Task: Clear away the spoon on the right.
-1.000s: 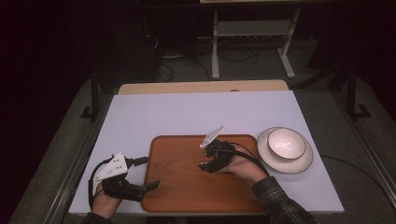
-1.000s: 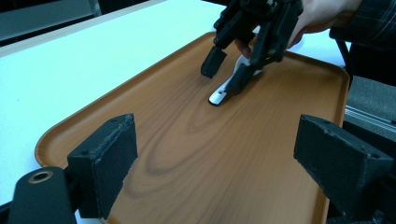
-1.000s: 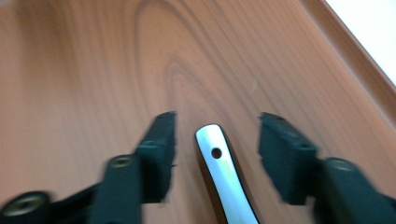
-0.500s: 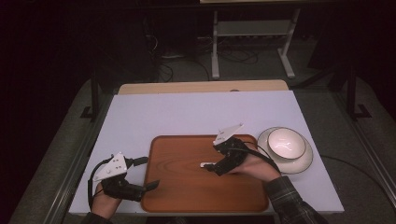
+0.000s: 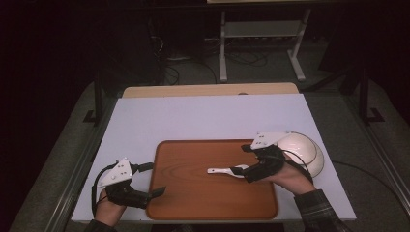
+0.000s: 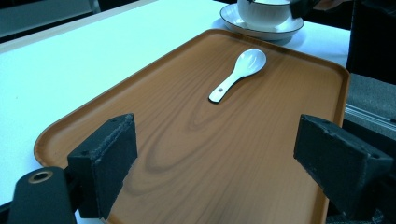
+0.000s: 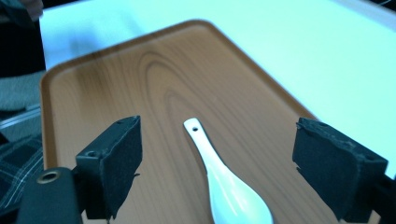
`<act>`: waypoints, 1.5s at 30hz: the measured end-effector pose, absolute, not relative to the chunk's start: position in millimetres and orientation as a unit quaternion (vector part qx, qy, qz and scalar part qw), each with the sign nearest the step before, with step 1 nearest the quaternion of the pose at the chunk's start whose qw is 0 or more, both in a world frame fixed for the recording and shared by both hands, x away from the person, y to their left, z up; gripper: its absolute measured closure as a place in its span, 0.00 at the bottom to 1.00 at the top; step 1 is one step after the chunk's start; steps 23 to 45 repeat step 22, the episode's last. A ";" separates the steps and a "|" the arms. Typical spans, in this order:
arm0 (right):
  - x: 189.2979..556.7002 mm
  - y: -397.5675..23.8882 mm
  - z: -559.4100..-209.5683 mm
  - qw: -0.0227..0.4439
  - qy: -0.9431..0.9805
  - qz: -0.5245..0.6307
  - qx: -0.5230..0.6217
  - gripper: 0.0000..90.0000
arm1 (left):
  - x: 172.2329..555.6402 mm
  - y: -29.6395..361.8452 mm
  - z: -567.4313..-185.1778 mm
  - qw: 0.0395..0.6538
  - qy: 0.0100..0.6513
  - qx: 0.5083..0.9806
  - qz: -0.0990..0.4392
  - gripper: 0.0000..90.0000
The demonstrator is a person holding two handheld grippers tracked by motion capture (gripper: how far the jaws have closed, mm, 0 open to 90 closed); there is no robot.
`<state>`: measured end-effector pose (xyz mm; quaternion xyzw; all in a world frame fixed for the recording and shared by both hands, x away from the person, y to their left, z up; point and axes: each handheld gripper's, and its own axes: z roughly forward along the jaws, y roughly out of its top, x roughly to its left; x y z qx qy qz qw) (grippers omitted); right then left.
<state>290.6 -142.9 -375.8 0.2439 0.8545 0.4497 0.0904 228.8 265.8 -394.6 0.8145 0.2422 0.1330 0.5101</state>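
1. Right gripper [image 5: 241,170]: its jaws have just been opening and stand wide, pads off the spoon.
2. Spoon [image 5: 223,170]: lying flat on the tray's [image 5: 193,203] right half; placement judged done.
3. Left gripper [image 5: 159,192]: jaws apart, empty, at the tray's near-left edge.
4. Bowl [image 5: 303,147] on saucer [image 5: 320,163]: right of tray, possibly next.

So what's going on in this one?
A person works at a white table with a gripper in each hand. The right gripper has just been opening its jaws; they stand wide, and a white ceramic spoon lies flat between them on the wooden tray, not gripped. The left gripper is open at the tray's near left edge. A white bowl sits on a saucer right of the tray.
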 end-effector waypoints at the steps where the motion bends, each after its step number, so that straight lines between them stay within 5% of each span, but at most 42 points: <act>1: 288.3 -148.4 -374.3 0.096 0.849 0.457 0.247 0.16 | 228.8 265.9 -394.6 0.510 0.242 0.815 0.133 0.14; 19: 256.4 -216.6 -370.4 0.118 0.790 0.542 0.262 0.14 | 229.5 265.7 -395.5 0.506 0.245 0.817 0.132 0.14; 45: 255.4 -218.0 -370.7 0.118 0.789 0.544 0.262 0.14 | 229.8 265.6 -395.3 0.505 0.245 0.817 0.132 0.14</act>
